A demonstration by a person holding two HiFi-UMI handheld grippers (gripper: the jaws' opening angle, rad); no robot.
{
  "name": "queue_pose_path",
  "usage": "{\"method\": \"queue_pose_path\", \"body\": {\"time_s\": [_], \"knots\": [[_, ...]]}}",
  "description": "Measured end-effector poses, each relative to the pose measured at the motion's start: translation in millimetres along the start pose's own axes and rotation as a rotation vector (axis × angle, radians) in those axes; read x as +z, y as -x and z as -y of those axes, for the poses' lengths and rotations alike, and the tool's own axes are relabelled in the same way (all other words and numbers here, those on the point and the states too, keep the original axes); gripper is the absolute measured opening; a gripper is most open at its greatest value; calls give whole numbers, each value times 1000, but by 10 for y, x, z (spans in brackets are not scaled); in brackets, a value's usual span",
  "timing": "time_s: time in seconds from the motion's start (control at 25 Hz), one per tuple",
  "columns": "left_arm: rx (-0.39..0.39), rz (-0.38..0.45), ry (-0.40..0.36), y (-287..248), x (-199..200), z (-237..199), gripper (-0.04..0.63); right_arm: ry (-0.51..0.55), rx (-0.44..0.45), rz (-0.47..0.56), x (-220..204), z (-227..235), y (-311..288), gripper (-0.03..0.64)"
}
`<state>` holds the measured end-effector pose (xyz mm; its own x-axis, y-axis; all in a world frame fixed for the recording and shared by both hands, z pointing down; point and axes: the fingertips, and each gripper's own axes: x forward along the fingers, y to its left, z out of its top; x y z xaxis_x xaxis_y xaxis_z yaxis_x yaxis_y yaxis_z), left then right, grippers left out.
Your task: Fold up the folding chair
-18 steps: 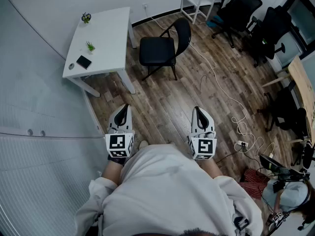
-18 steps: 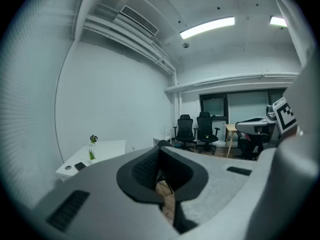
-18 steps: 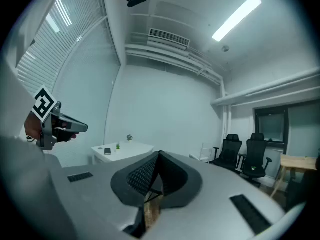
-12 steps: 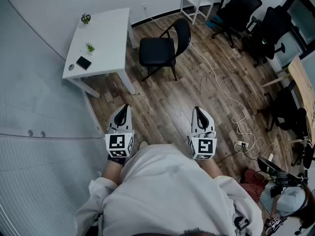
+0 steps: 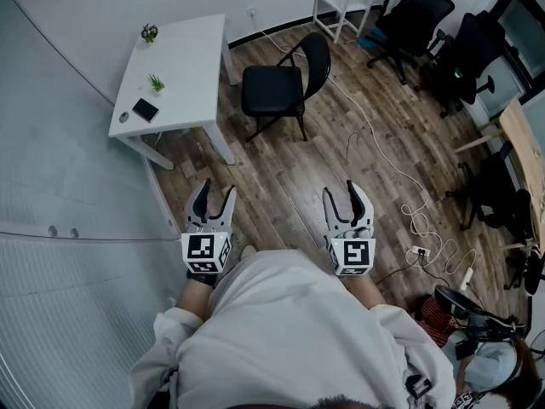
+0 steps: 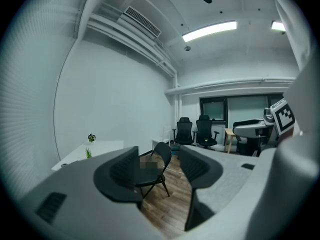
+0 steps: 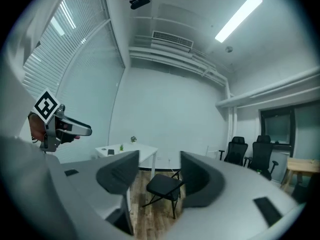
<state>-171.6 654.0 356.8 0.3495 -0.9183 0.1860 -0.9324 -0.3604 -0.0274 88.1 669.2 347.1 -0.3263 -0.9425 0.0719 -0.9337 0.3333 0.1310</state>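
Folding chair (image 5: pixel 272 89) is unfolded and upright on its legs, well ahead of you, just beside the white table (image 5: pixel 174 62). The seat front faces the table and the backrest stands up on the side toward the office chairs (image 5: pixel 417 11). It sits on the wood floor (image 5: pixel 298 177), with a white cable (image 5: pixel 383 156) trailing across the boards to its right. Your left gripper (image 5: pixel 216 191) and right gripper (image 5: pixel 342 190) sit close in front of your torso, side by side, aimed at the chair. Both sets of jaws are apart with nothing between the pads.
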Motion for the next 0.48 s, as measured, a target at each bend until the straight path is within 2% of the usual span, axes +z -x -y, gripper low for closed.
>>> {"method": "queue_pose_path", "body": {"time_s": [0.04, 0.16, 0.24, 0.48], "knots": [[0, 1, 4, -4, 1, -5, 296, -1, 10, 0, 15, -5, -10, 321], [36, 8, -1, 3, 24, -74, 426, 12, -23, 21, 85, 61, -8, 402], [60, 6, -5, 9, 27, -111, 454, 18, -53, 34, 106, 123, 15, 425], [68, -15, 2, -6, -28, -102, 456, 28, -56, 35, 56, 153, 42, 426]]}}
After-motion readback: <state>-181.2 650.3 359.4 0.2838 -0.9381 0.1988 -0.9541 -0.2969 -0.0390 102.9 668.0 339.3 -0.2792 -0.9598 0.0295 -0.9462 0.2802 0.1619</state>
